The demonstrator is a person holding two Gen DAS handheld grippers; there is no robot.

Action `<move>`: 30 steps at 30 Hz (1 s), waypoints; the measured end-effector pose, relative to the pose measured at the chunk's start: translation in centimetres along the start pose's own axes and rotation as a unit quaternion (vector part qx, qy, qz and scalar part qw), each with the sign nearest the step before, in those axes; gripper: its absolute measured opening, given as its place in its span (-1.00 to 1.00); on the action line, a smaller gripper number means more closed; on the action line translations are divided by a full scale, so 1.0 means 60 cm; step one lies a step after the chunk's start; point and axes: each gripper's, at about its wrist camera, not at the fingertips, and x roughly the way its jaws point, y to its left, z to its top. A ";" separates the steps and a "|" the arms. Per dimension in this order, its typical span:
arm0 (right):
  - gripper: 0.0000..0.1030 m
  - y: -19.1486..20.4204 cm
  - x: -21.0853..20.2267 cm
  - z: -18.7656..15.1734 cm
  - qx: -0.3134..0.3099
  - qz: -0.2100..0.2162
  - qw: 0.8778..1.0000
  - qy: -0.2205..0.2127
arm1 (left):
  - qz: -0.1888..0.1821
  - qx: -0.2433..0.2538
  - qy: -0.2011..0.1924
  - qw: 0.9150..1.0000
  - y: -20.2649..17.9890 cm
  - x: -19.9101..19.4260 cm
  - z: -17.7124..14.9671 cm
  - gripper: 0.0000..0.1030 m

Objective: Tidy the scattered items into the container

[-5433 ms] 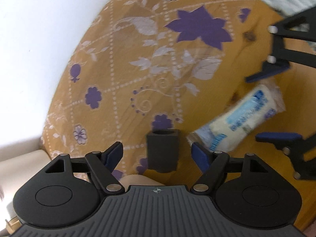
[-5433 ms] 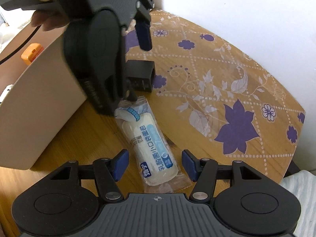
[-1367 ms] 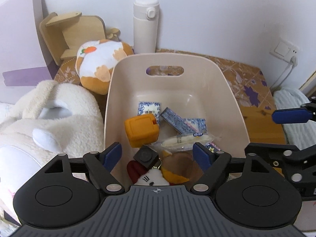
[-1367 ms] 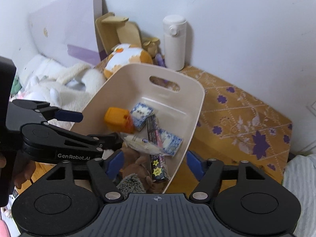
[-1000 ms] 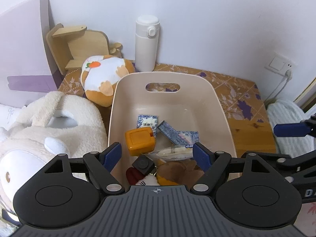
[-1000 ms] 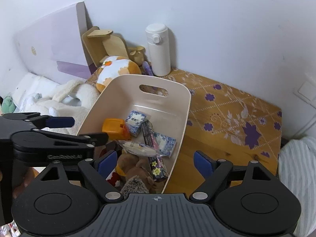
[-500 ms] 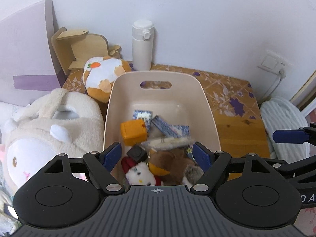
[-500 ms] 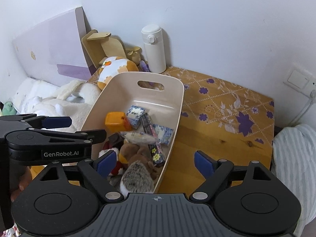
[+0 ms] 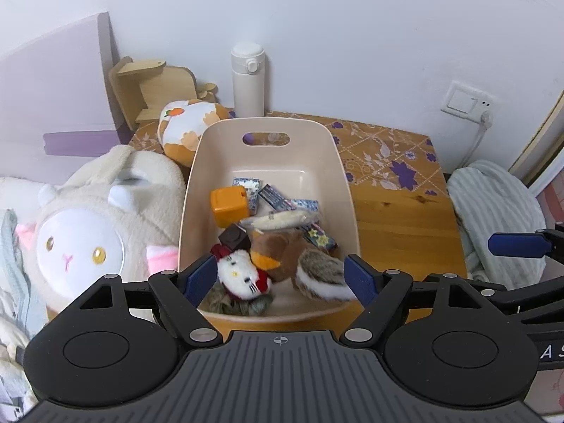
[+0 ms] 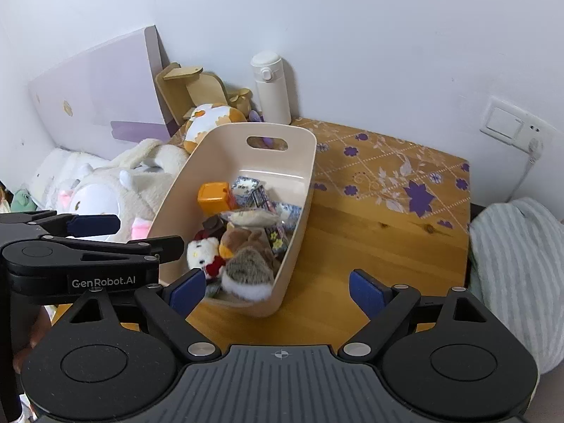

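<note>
Container [image 9: 347, 194] sits below and ahead of both tools, long axis running away toward the wall, holding the orange box [image 9: 228, 205] and plush toys; left gripper [image 9: 282, 278] centred over its near end, right gripper [image 10: 278, 290] offset over bare table [image 10: 370, 232], both wide, empty.

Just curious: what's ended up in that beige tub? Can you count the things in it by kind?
Soft toys: 3
Printed packets: 3
Orange box: 1
Black cube: 1
Wrapped bread roll: 1
Total: 9 visible in the tub; the pile overlaps, so more may be hidden underneath.
</note>
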 end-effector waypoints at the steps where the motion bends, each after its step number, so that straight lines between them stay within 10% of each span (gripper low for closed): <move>1: 0.76 -0.001 -0.009 -0.007 0.002 0.000 1.000 -0.002 | 0.000 -0.001 -0.002 1.000 -0.005 -0.010 -0.007 0.56; 30: 0.80 -0.008 -0.256 -0.225 0.074 -0.060 0.991 -0.097 | -0.011 0.028 -0.060 0.998 -0.117 -0.227 -0.165 0.61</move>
